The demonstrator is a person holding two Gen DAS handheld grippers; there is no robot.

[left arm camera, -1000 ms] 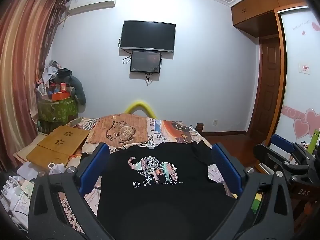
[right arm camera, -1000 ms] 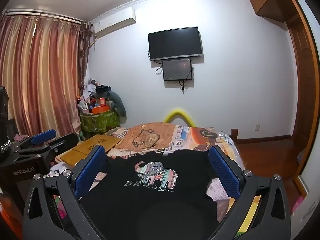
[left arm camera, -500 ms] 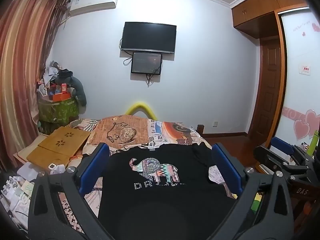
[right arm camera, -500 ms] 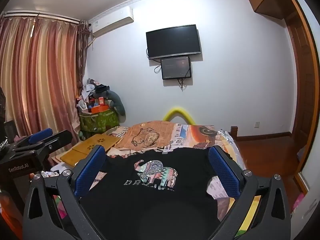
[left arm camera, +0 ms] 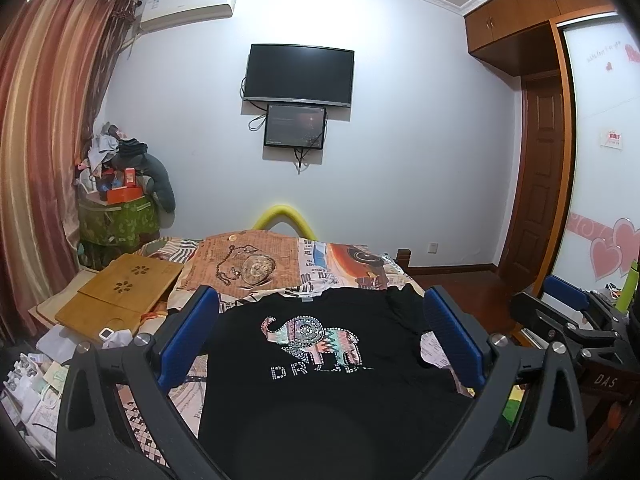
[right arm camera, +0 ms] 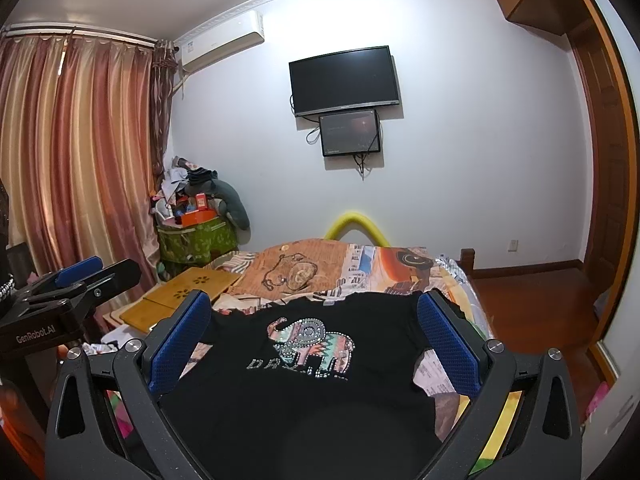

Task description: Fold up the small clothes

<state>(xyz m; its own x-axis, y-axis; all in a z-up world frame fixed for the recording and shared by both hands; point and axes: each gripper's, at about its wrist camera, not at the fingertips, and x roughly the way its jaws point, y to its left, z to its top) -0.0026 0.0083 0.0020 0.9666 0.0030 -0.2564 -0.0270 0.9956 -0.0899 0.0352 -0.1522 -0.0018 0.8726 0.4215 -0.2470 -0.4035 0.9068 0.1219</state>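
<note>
A black T-shirt (left arm camera: 320, 376) with a beaded elephant print and letters lies spread flat, front up, on the patterned bedspread (left arm camera: 248, 264); it also shows in the right wrist view (right arm camera: 304, 384). My left gripper (left arm camera: 320, 336) is open and empty, held above the shirt's near part. My right gripper (right arm camera: 316, 340) is open and empty too, beside it to the right. Each gripper shows in the other's view: the right gripper (left arm camera: 568, 316) at the edge and the left gripper (right arm camera: 72, 284) at the left.
A wooden lap table (left arm camera: 120, 296) lies at the bed's left edge, with papers and small items (left arm camera: 36, 376) below it. A green bin piled with clutter (left arm camera: 116, 216) stands by the curtain. A TV (left arm camera: 298, 74) hangs on the far wall. A wooden floor (right arm camera: 532, 304) lies right.
Both views have tilted slightly down and drifted a little; the shirt sits marginally higher in frame. Both grippers stay open and the shirt has not moved.
</note>
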